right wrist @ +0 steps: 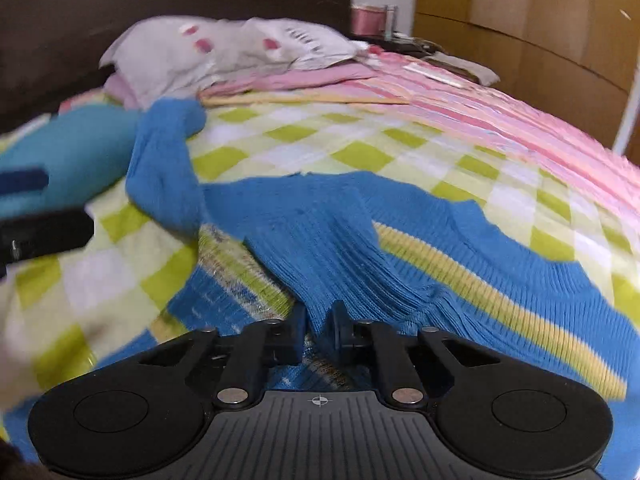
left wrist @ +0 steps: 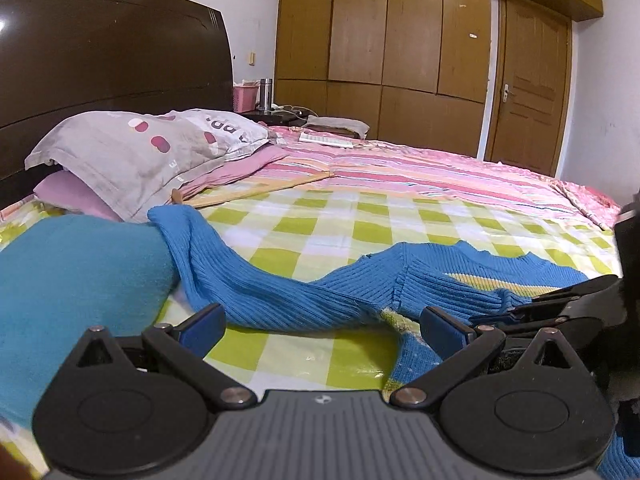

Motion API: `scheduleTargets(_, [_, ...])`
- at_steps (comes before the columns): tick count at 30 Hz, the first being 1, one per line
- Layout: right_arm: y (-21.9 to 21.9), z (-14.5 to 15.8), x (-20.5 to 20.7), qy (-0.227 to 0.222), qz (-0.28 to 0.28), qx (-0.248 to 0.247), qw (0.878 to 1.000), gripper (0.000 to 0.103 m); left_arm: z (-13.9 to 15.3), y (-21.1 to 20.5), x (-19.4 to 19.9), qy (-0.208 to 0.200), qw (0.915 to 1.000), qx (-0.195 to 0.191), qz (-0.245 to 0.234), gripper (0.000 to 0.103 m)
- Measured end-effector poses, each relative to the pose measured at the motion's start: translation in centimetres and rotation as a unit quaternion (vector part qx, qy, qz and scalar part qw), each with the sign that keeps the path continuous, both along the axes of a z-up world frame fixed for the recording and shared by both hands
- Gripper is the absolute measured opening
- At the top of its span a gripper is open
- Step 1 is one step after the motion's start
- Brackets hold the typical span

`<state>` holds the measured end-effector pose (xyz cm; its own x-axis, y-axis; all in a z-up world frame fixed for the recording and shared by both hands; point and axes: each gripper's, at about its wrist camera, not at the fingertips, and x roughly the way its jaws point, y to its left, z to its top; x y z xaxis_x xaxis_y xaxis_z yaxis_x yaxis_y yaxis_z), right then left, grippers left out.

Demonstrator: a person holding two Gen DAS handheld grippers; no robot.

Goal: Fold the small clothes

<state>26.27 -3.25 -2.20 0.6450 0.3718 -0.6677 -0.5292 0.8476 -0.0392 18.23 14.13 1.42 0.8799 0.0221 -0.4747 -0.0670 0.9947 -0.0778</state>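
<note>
Bed: checkered sheet [left wrist: 320, 232] under my work.
Sweater: blue sweater [right wrist: 328, 232] spread just ahead.
Right tongs [right wrist: 319, 330]: pinching its sleeve.
Left tongs [left wrist: 324, 326]: spread wide, beside it.

Both cameras sit low, just behind their own jaws, close over the bed [left wrist: 360, 216] and facing the headboard [left wrist: 112, 48] end. Ahead of both sets of jaws lie the same blue sweater [left wrist: 304, 292], pillow [left wrist: 152, 148] and wardrobe [left wrist: 384, 28]. The right view is nearer the sweater [right wrist: 328, 240] and is blurred.
</note>
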Motion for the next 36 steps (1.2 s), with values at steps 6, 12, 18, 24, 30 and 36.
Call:
scheduleTargets(6, [0.5, -0.1, -2.5, -0.007, 0.04, -0.009, 0.999, 0.015, -0.2, -0.3, 0.1, 0.006, 1.0, 0.001, -0.003, 0.103])
scheduleTargets(12, [-3.3, 2.7, -2.1, -0.002, 0.004, 0.074, 0.997, 0.021, -0.3, -0.6, 0.2, 0.009, 0.9999, 0.001, -0.008, 0.103])
scheduleTargets(18, [-4.9, 2.1, 1.7, -0.008, -0.051, 0.003, 0.999, 0.028, -0.6, -1.3, 0.6, 0.011, 0.9998, 0.005, -0.018, 0.103])
scheduleTargets(24, [-5.5, 0.5, 2.7, 0.008, -0.081, -0.027, 0.996, 0.007, -0.8, -1.4, 0.8, 0.013, 0.9996, 0.011, -0.022, 0.103])
scheduleTargets(30, [-5.3, 0.4, 3.0, 0.019, -0.082, -0.031, 0.996, 0.009, -0.9, -1.4, 1.1, 0.011, 0.9997, 0.016, -0.017, 0.103])
scheduleTargets(36, [-4.3, 2.3, 1.4, -0.007, -0.064, -0.023, 0.998, 0.016, -1.0, 0.4, 2.0, 0.016, 0.9997, 0.008, 0.019, 0.103])
